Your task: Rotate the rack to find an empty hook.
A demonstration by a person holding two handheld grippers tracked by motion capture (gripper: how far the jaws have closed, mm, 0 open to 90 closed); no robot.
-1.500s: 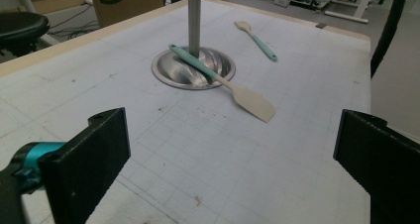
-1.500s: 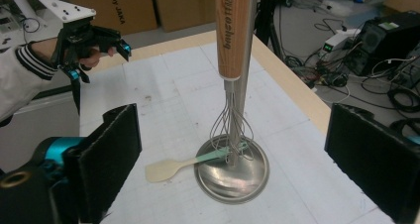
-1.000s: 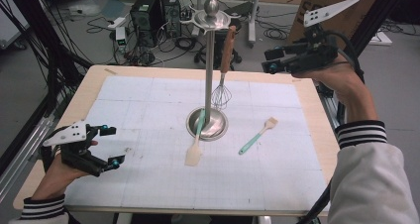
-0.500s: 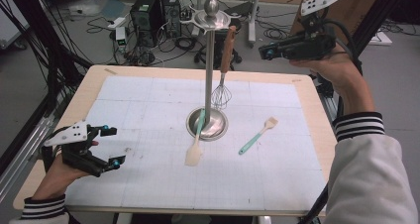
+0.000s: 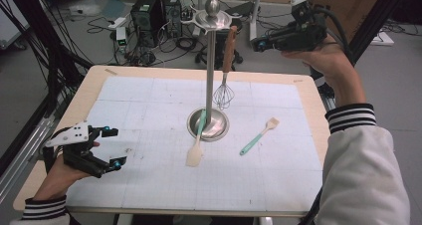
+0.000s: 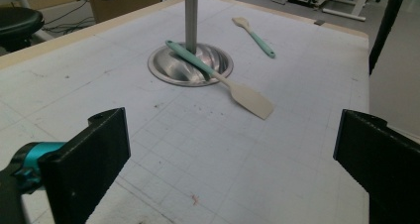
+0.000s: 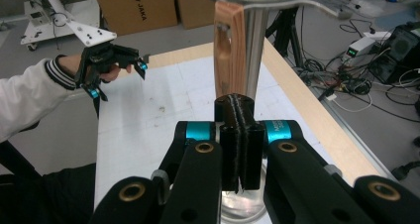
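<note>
- Right tool (image 5: 256, 45) is up high in the upper right of the high view. Its jaws have just been closing and now press flat together with nothing between them.
- Its tip points left at the wooden handle of the whisk (image 5: 224, 93). The whisk hangs straight down from the top of the stand (image 5: 210, 75), just right of the pole.
- Left tool (image 5: 115, 148) sits low at the lower left with its jaws wide apart and empty.
- The big spatula (image 5: 195, 148) lies in the middle of the surface (image 5: 149, 185). Its green handle rests on the stand's round foot and its pale blade points toward the bottom of the frame.
- The big spatula is to the right of the left tool, which is the closer one, so I think that hand would reach for it.
- The small spatula (image 5: 259, 138) lies slanted right of the foot, below the right tool.
</note>
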